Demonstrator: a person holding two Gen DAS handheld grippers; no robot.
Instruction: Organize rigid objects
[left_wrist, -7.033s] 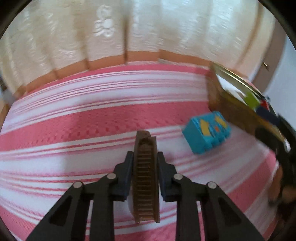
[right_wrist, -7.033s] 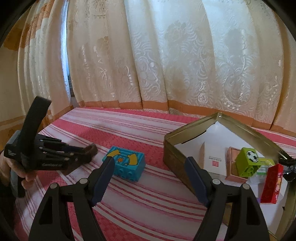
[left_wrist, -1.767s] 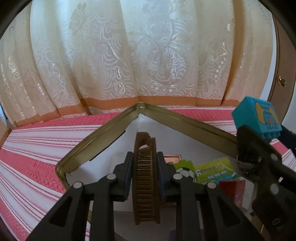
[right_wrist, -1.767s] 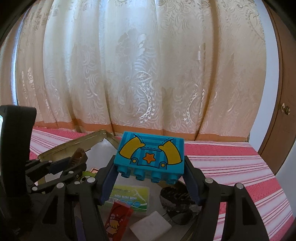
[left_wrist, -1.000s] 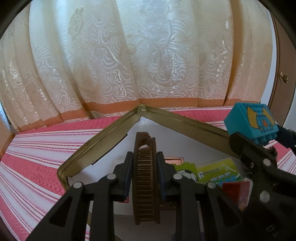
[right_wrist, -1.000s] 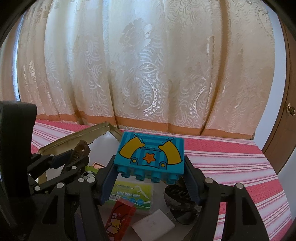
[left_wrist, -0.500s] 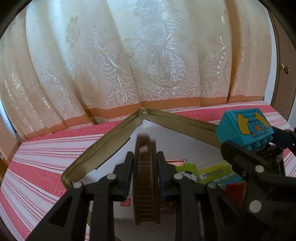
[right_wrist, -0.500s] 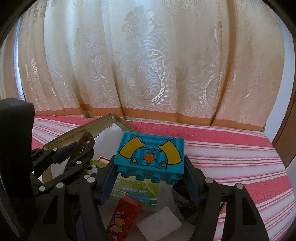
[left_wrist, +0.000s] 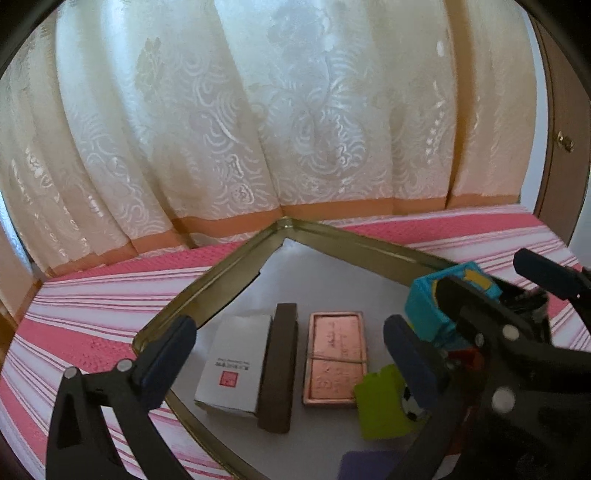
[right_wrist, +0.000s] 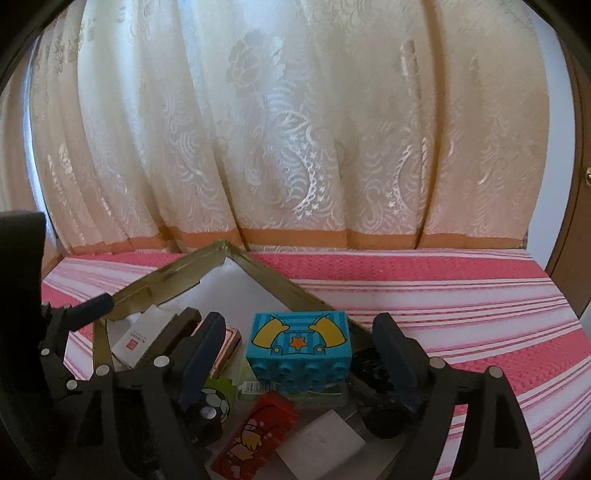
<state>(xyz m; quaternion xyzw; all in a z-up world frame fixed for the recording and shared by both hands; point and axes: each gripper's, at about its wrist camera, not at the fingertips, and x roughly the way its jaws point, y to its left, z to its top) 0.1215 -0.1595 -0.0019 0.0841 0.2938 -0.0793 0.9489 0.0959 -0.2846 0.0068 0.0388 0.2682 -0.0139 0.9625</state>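
Tin: a shallow metal box (left_wrist: 221, 266) with a dull gold rim and a pale lining, set corner-on upon a bed cover (left_wrist: 92, 295) of pink and white stripes with a waffle-like weave.
Brown comb: a long dark-brown rigid piece (left_wrist: 277, 365), narrow and straight-sided, lying flat on the tin floor between a white card box and a copper tin, close against the box's edge.
White card box: a matt rectangular carton (left_wrist: 234, 369) with a small red square mark, flat on the floor of the tin.
Copper tin: a flat rectangular case (left_wrist: 335, 363) with a shiny embossed lid and a thin band across it.
Blue block: a glossy plastic brick (right_wrist: 298, 345) with round studs on its near face and yellow shapes with an orange star on top; it sits in the tin on other items, between the right gripper's pads without either pad touching it.
Other contents: a lime-green block with a football print (left_wrist: 382, 400), a red block (right_wrist: 258, 439), a white flat piece (right_wrist: 319, 445).
Left gripper (left_wrist: 284, 363): angled down over the tin, jaws opening and spread wide; the comb lies below between them, untouched.
Right gripper (right_wrist: 299, 362): angled down, level with the other gripper, jaws opening, gaps visible on both sides of the blue block.
Backdrop: cream curtain (right_wrist: 295, 129) of patterned, shiny fabric with an orange hem band.
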